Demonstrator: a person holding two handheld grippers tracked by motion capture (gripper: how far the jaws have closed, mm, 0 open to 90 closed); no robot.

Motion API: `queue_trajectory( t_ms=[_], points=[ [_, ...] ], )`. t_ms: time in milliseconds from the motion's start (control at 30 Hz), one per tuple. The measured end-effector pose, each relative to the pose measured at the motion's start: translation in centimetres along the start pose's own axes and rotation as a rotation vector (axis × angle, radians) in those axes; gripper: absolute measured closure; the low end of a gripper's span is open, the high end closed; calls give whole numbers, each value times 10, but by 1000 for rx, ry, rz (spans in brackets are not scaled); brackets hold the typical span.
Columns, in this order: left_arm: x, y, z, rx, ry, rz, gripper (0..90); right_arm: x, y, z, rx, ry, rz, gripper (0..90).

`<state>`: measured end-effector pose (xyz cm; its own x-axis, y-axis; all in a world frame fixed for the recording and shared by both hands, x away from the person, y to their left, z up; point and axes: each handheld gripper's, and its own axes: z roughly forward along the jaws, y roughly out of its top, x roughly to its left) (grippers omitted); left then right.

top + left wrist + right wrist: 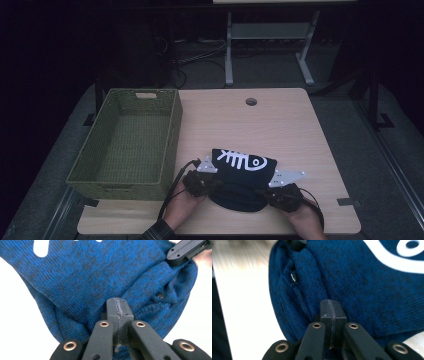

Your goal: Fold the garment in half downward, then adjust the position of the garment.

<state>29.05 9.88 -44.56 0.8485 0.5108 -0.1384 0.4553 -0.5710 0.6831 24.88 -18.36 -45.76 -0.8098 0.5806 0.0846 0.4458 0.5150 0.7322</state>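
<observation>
A dark blue knit garment (pixel 240 175) with a white fish-skeleton print lies folded near the table's front edge. My left gripper (pixel 216 184) is shut on its left side. In the left gripper view the black jaws (pixel 117 303) meet tip to tip, with blue knit (pixel 87 277) puckered around them. My right gripper (pixel 263 192) is shut on the garment's right side. In the right gripper view its jaws (pixel 331 305) are pressed together against a folded hem of the cloth (pixel 362 290). The right gripper's jaw tip (pixel 185 250) shows at the top right of the left gripper view.
A green woven basket (pixel 172 135) with nothing in it stands on the left part of the wooden table (pixel 290 125), close to the garment. A round cable hole (pixel 251 101) is near the far edge. Beyond the table stands a white desk frame (pixel 229 50) over cables on the floor.
</observation>
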Motion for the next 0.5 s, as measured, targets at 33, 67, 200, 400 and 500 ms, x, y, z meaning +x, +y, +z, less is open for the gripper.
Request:
queue_trajectory(
  t_ms=[33,67,200,400,500],
  points=[
    [0,1,-3,-16,5,3,899,-1,1,-2,-10,4,5,888],
    [0,1,-3,-16,5,3,898,-1,2,-6,-27,6,12,878],
    [0,5,-9,-54,7,-8,851,-2,4,-12,-58,2,11,818],
    [5,12,-20,-93,40,-27,678,-8,6,-26,-105,-41,46,664],
    [12,16,-23,-112,56,-61,571,-13,2,-35,-118,-85,79,542]
  ],
)
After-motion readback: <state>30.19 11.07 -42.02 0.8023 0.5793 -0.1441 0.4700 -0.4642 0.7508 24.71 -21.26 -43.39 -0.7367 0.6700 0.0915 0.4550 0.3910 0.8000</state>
